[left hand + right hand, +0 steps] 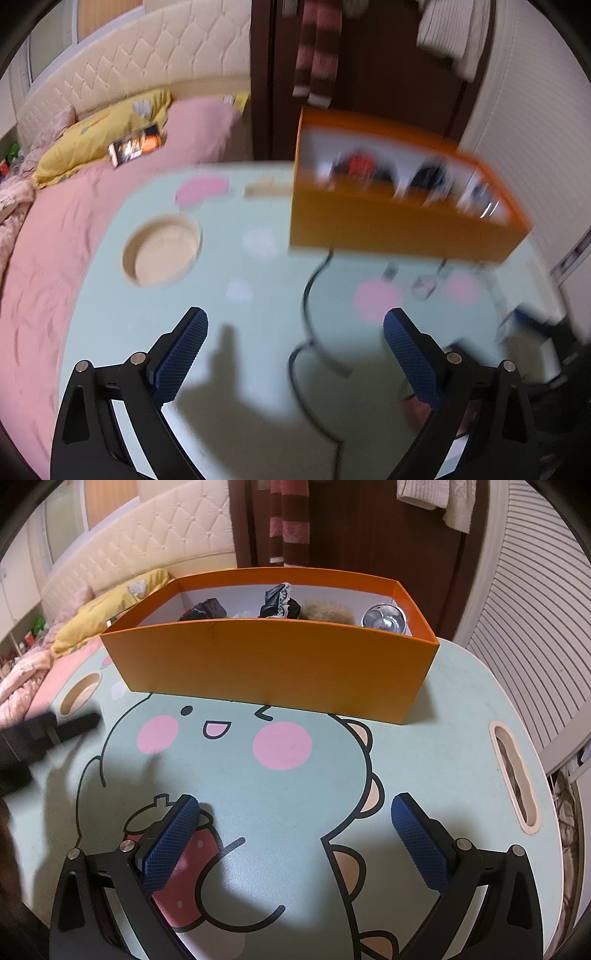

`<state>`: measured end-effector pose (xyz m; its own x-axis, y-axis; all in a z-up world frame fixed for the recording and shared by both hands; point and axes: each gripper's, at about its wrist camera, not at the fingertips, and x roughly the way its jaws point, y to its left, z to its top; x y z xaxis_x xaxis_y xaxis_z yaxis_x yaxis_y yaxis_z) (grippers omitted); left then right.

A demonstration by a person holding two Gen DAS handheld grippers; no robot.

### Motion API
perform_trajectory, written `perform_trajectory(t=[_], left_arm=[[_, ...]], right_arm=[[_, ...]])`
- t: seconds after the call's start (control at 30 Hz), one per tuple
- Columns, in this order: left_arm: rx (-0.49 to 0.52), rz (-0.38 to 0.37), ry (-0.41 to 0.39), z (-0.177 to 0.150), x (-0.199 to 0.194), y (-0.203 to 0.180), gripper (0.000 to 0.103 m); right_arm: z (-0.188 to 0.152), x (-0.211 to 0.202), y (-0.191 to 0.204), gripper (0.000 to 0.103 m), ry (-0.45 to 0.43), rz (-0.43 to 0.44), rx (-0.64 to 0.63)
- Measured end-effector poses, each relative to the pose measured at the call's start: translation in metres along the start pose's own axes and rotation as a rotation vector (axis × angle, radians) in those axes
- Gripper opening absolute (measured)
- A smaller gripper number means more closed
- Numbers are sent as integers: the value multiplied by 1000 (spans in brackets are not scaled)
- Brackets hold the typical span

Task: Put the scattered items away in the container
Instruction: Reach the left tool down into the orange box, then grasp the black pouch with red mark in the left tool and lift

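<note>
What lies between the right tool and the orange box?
Right wrist view: only bare printed tabletop between the right tool and the orange box; no loose item there.

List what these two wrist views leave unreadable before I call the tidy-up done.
- Floor of the orange box, right wrist view: its near wall hides everything low inside.
- Box contents, left wrist view: motion blur smears them into dark and red blobs.
- Black object at the left edge of the right wrist view: blurred and cut off; probably the other gripper, not certain.
- Table near edge, both views: covered by the gripper frames.
</note>
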<state>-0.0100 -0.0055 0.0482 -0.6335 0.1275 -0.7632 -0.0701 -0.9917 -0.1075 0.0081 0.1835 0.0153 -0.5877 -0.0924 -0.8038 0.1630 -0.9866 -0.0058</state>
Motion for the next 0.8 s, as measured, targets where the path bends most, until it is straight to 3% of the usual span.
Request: perform_trajectory(t=[0.1, 0.17, 0.27, 0.33, 0.4, 0.47, 0.67, 0.8], left_arm=[[45, -61, -28, 41, -15, -11, 96], [36, -147, 30, 69, -7, -18, 94], [1, -226, 167, 99, 23, -28, 65], [-25, -240, 266, 112, 48, -35, 54], [-80, -219, 332, 120, 71, -36, 53], [-110, -179, 348, 122, 84, -37, 53], [-125, -70, 349, 121, 102, -41, 53], [-70, 10, 321, 127, 110, -51, 53]], right_arm=[[0, 0, 0, 103, -1, 2, -2], [-1, -1, 1, 103, -1, 4, -2], [-1, -1, 1, 103, -1, 3, -2], [-1, 0, 4, 103, -2, 6, -4], [-2, 0, 5, 103, -3, 10, -8], [-2, 0, 7, 103, -6, 16, -13], [-2, 1, 5, 103, -10, 30, -17], [-5, 1, 3, 103, -13, 43, -13]])
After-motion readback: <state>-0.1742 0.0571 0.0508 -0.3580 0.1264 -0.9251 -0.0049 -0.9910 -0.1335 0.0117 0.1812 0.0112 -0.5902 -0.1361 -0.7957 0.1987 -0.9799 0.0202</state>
